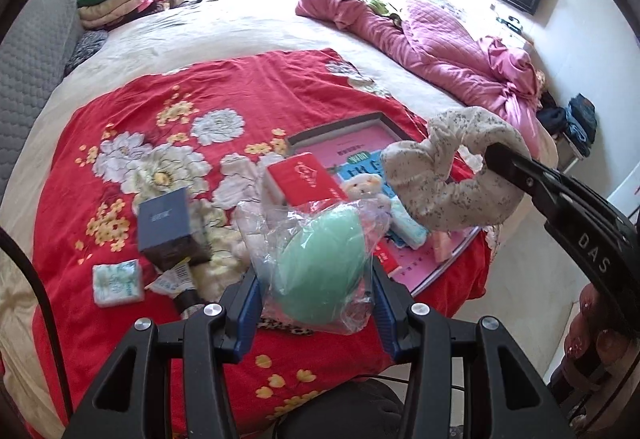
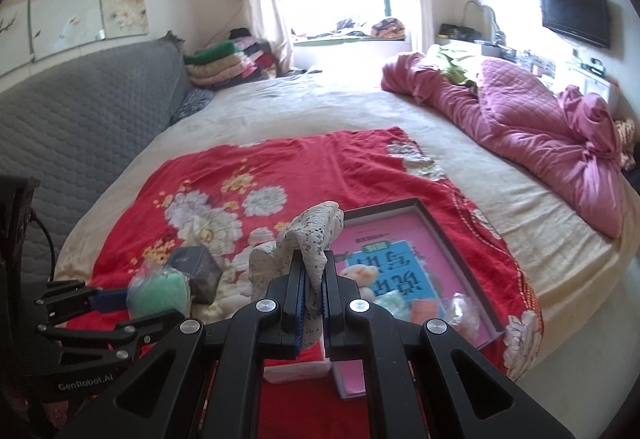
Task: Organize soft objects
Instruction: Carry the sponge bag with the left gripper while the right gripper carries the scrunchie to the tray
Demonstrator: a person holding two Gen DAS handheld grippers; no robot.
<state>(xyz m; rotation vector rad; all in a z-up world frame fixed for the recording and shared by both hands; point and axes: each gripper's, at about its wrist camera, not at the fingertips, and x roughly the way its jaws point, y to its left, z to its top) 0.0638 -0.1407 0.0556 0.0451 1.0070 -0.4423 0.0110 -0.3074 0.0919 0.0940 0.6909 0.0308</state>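
left tongs (image 1: 316, 275) part-open, gripping a mint-green egg-shaped sponge in clear plastic wrap (image 1: 320, 271); right tongs (image 2: 314, 279) clamped on a cream speckled cloth scrunchie (image 2: 312, 235), probably; bare beige bed (image 2: 320, 107) beyond.

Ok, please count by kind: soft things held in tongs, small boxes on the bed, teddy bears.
Held soft things: 2, bagged green sponge, floral cloth
Small boxes: 2, dark blue box, red box
Teddy bears: 1
Total: 5
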